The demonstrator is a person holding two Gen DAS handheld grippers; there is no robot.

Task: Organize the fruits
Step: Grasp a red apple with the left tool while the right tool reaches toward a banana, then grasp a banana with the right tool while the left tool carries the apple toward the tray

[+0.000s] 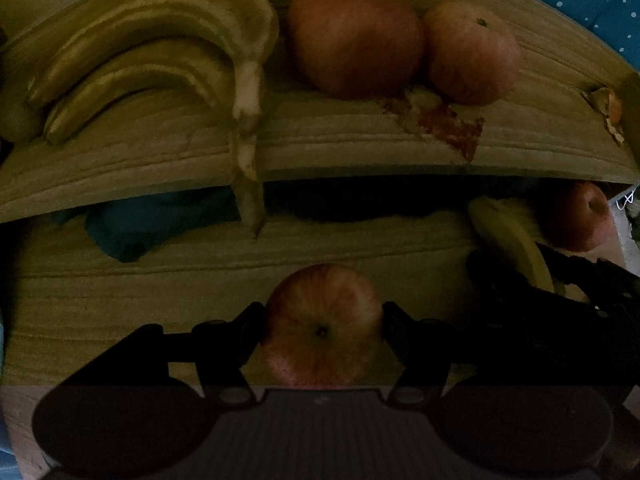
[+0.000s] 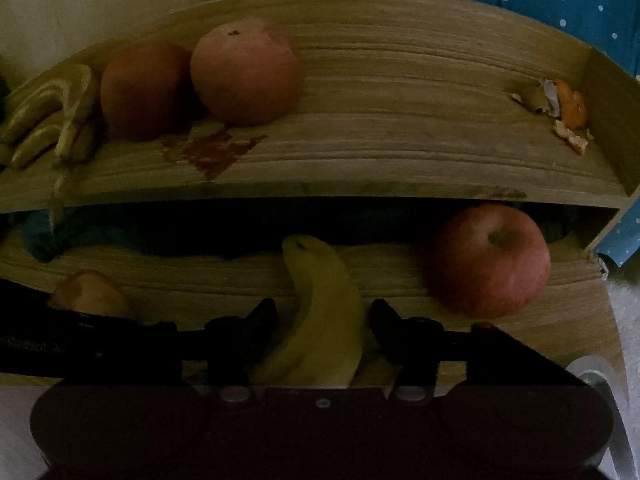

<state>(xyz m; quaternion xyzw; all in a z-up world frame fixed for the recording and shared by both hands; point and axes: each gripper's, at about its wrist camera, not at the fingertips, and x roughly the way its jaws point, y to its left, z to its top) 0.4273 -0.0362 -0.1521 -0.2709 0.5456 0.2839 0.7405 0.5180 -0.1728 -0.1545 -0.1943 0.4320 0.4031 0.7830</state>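
A banana bunch [image 1: 152, 60] and two apples [image 1: 356, 38] already sat on the shelf [image 2: 400, 152]; the left hand-held gripper [image 1: 323, 328] pinched an apple [image 1: 323, 326], the right hand-held gripper [image 2: 324, 320] straddled a banana [image 2: 324, 312], contact unclear; another apple [image 2: 490, 260] waited near the table's [image 2: 552, 336] right edge.

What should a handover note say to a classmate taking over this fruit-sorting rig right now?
Left gripper: closed on an apple above the lower board.
Right gripper: around a single banana; contact unclear.
Upper shelf: banana bunch at left, two apples beside it; peel scraps at far right.
Lower board: one loose apple.
Left: shelve the held apple, banana and loose apple.
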